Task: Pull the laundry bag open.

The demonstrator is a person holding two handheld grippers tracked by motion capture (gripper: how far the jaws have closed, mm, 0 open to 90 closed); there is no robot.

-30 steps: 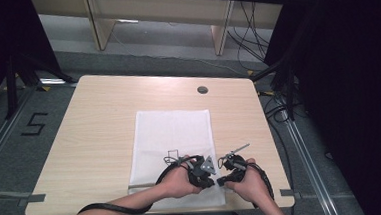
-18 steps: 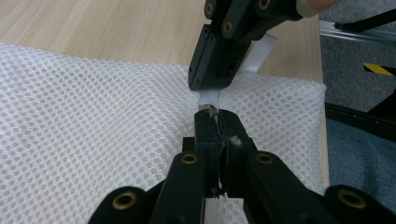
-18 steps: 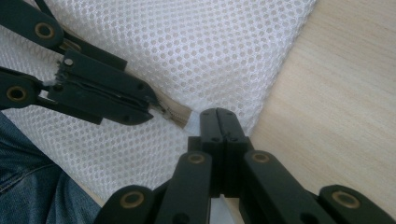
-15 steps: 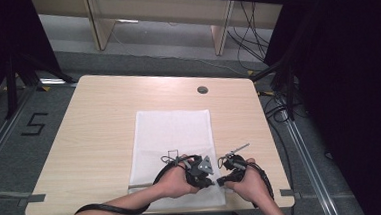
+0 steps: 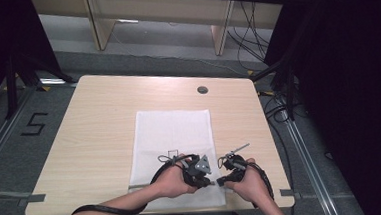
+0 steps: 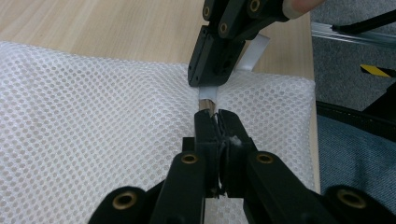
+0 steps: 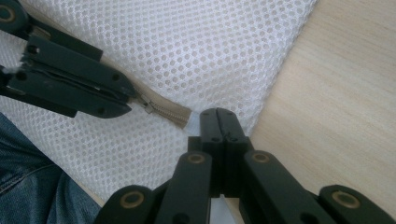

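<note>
A white mesh bag (image 5: pixel 174 133) lies flat on the wooden table (image 5: pixel 94 123), its beige zipper (image 7: pixel 169 113) running along the near edge. My left gripper (image 6: pixel 216 116) is shut on the zipper's pull; from the right gripper view it (image 7: pixel 119 99) comes in from the left with the metal slider (image 7: pixel 147 105) at its tip. My right gripper (image 7: pixel 218 115) is shut on a white tab (image 6: pixel 208 97) at the zipper's end, near the bag's corner. In the high view both grippers, left (image 5: pixel 208 180) and right (image 5: pixel 224 179), meet tip to tip at the bag's near right corner.
A round cable hole (image 5: pixel 202 89) sits at the table's far right. The near table edge (image 5: pixel 134 210) runs just under the hands, with blue jeans (image 7: pixel 32 186) below it. A black curtain (image 5: pixel 347 78) and cables stand to the right, shelving beyond the far edge.
</note>
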